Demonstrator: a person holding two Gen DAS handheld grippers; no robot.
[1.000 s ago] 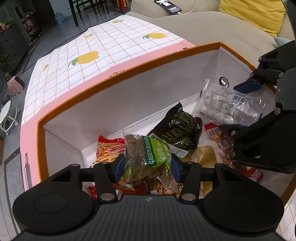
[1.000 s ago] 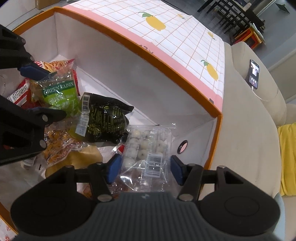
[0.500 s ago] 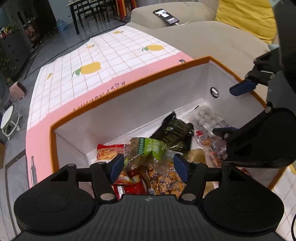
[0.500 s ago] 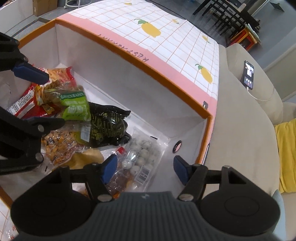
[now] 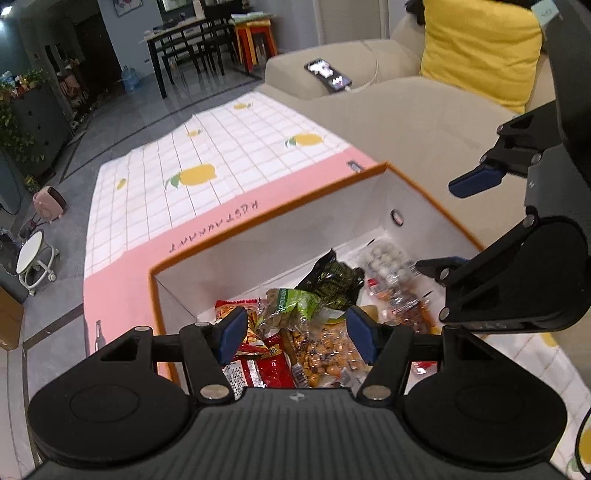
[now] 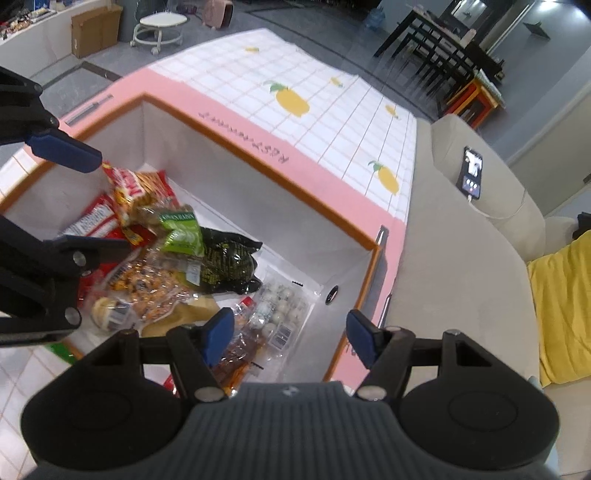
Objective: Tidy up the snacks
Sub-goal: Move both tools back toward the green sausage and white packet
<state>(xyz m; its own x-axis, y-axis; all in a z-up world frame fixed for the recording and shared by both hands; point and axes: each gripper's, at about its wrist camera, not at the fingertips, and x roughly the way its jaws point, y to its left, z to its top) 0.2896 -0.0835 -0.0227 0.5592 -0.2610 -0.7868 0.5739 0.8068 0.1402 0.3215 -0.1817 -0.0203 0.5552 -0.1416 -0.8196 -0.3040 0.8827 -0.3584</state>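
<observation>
An orange-rimmed white box [image 5: 258, 221] [image 6: 258, 173] holds the snacks. Inside lie a green raisin bag [image 5: 295, 301] [image 6: 181, 229], a black bag [image 5: 332, 280] [image 6: 225, 262], a clear bag of white balls [image 5: 384, 258] [image 6: 280, 306], a red-orange chip bag [image 6: 140, 188] and a nut pack [image 5: 325, 350]. My left gripper [image 5: 296, 328] [image 6: 101, 201] hovers open above the box's left half, nothing between its blue pads. My right gripper [image 6: 290, 330] [image 5: 450, 223] hangs open over the right end, also holding nothing.
The box stands on a pink-bordered checked cloth with lemon prints [image 5: 207, 155]. A beige sofa [image 5: 406, 110] runs along the box's right side, with a phone on a cable [image 5: 328, 74] and a yellow cushion [image 5: 480, 48]. A white stool [image 6: 159, 26] and a carton [image 6: 96, 29] stand on the floor.
Both grippers widened and rose away from the box. The left let go of the green raisin bag and the right let go of the clear ball bag; both bags now lie inside.
</observation>
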